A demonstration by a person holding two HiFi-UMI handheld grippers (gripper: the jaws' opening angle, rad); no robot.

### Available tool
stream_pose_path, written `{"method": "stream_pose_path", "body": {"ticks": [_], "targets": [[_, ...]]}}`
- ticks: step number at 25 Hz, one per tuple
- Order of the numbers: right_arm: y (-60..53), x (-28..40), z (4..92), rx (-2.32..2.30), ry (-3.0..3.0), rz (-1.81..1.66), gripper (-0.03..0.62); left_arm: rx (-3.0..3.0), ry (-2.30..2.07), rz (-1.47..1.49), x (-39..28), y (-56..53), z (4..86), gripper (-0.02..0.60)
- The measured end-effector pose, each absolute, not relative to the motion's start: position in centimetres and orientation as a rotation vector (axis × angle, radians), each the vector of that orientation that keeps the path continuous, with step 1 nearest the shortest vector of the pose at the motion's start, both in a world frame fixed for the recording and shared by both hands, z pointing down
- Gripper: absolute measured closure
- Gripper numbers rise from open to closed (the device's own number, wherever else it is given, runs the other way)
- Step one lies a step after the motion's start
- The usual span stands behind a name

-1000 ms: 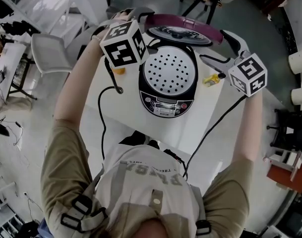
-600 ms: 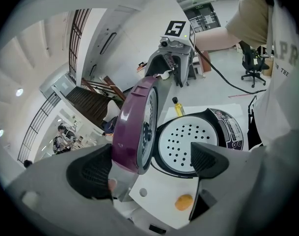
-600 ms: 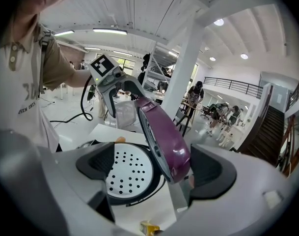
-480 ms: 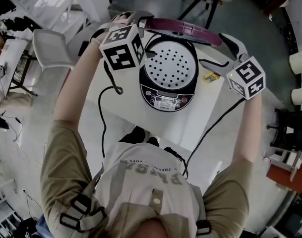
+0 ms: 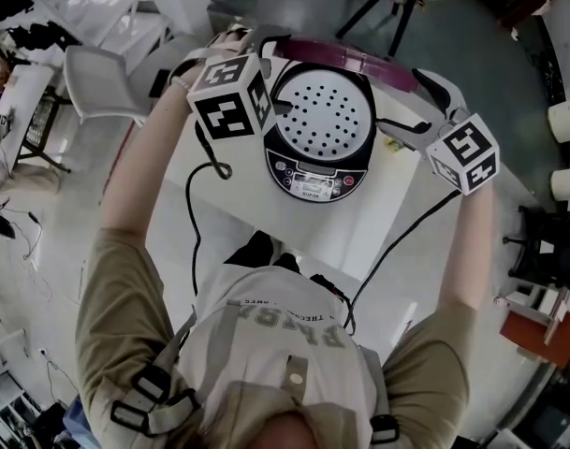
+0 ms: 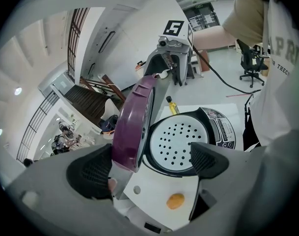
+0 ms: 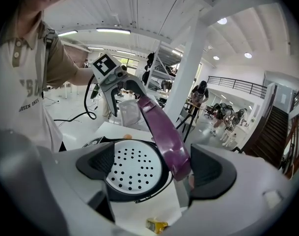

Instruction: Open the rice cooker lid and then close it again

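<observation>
The rice cooker (image 5: 319, 148) stands on the white table (image 5: 266, 215) with its purple lid (image 5: 348, 59) raised almost upright, and the perforated inner tray (image 5: 333, 115) shows. My left gripper (image 5: 270, 71) sits at the cooker's left side and is open. In the left gripper view the lid (image 6: 132, 127) stands just beside the left pad of my left gripper (image 6: 149, 168). My right gripper (image 5: 417, 101), also open, is at the cooker's right side. In the right gripper view the lid (image 7: 164, 127) ends close to the right pad of my right gripper (image 7: 154, 170).
A small yellow bottle (image 5: 394, 143) lies on the table right of the cooker. An orange piece (image 6: 175, 201) lies to the cooker's left. A black cable (image 5: 193, 204) loops over the table's left part. A white chair (image 5: 102, 87) stands left of the table.
The lid showed its inner face a second ago and now appears edge-on as a thin purple strip. Both grippers have shifted slightly farther away along the cooker's sides.
</observation>
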State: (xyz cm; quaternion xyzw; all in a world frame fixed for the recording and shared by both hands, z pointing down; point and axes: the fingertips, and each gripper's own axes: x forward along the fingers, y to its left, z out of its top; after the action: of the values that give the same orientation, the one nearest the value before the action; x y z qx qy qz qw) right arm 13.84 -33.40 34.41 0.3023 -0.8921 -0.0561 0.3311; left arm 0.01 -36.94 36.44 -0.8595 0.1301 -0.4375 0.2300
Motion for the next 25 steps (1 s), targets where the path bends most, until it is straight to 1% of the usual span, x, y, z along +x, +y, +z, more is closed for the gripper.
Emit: {"method": "stream_pose_path", "body": {"ticks": [25], "targets": [[-28.6,13.2,37.7,0.642,-2.333,-0.105,0.135,-2.353,0.353,-1.283,-0.9,-32.2,40.0,0.064]]}}
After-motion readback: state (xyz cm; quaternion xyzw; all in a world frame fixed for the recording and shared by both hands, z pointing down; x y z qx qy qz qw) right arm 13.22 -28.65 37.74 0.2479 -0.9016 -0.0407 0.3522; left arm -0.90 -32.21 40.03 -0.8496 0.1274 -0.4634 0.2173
